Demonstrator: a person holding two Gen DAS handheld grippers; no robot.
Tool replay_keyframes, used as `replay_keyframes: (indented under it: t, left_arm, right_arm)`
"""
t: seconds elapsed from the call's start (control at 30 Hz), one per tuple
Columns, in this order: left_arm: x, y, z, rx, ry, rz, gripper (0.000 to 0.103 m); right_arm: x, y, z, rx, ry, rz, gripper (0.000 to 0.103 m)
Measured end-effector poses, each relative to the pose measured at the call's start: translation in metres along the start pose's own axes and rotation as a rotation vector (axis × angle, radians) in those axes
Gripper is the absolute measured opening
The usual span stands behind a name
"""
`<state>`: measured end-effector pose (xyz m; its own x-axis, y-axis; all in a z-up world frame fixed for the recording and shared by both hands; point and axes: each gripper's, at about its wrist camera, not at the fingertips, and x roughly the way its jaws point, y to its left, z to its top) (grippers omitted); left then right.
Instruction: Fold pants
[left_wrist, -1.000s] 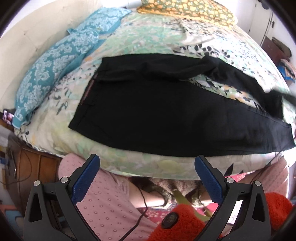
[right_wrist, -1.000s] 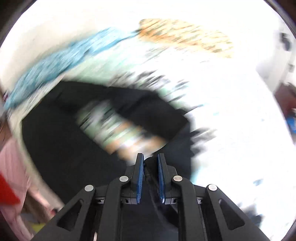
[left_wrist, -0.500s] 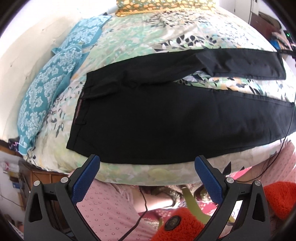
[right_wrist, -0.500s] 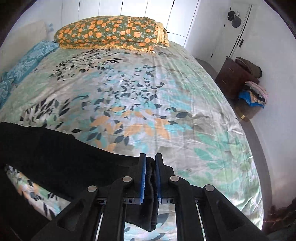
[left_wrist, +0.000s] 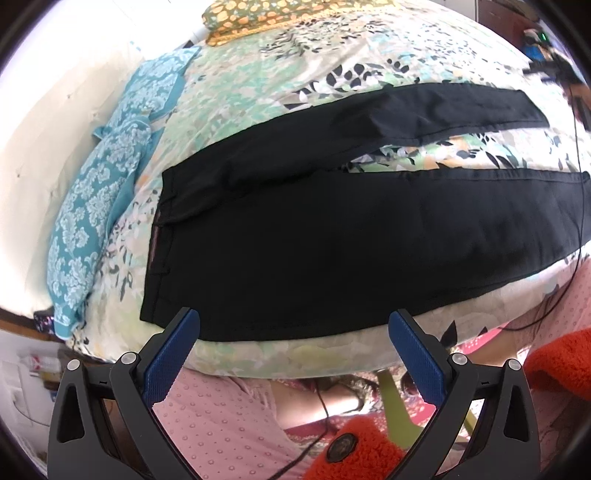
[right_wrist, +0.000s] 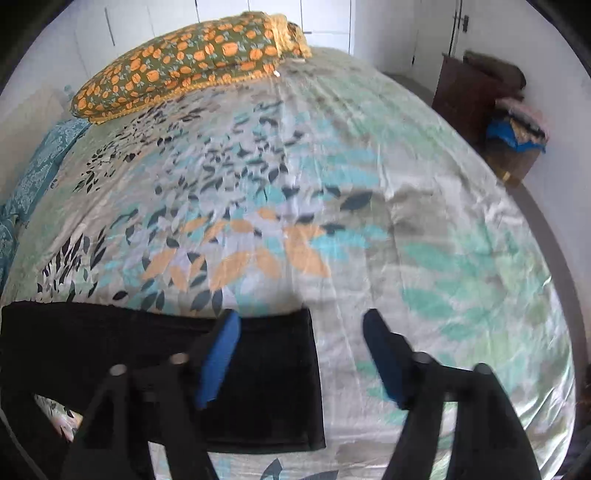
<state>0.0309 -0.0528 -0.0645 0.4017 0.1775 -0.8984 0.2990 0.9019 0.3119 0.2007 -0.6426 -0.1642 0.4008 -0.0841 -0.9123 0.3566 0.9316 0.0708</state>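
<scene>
Pants (right_wrist: 258, 387) leg, earlier pinched, lies flat below right hand-held gripper (right_wrist: 301, 354), just opened.

Right tongs (right_wrist: 301, 354): smeared by motion blur, edges of both fingers soft.
Pants (left_wrist: 332, 236): near leg's hem runs out past the left wrist view's right edge; in the right wrist view the waist end is cut off at the left.
Bed (right_wrist: 424, 240): leaf print blurred.
Pile by the far wall (right_wrist: 517, 129): too blurred to identify.
</scene>
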Motion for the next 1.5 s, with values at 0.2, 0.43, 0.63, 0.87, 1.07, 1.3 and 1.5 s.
replay_keyframes:
  t: [0.2,0.43,0.63,0.87,1.07,1.3,1.5]
  left_arm:
    - [0.004,-0.004,-0.004,0.013,0.025,0.025,0.102]
    - [0.016,0.013,-0.010,-0.069,0.107,0.048,0.102]
    - [0.015,0.002,-0.006,-0.040,0.091,0.043,0.102]
    - [0.018,0.012,-0.011,-0.051,0.074,0.023,0.102]
    - [0.055,0.045,0.010,-0.137,-0.003,0.023,0.102]
    - [0.139,0.057,0.035,-0.186,-0.042,0.027,0.102]
    - [0.189,0.061,0.010,-0.231,0.014,0.012,0.103]
  right_arm:
    - [0.034,-0.014,0.001,0.077,0.008,0.018,0.074]
    - [0.061,0.029,0.015,-0.124,0.029,-0.128,0.010]
    - [0.038,0.093,0.053,-0.408,-0.149,-0.456,0.010]
    - [0.042,0.080,0.015,-0.271,-0.130,-0.432,0.054]
    - [-0.054,0.070,-0.084,-0.032,-0.190,-0.086,0.073]
    - [-0.124,0.082,-0.259,0.238,-0.135,0.100,0.080]
    - [-0.145,0.112,-0.316,0.321,-0.151,0.118,0.081]
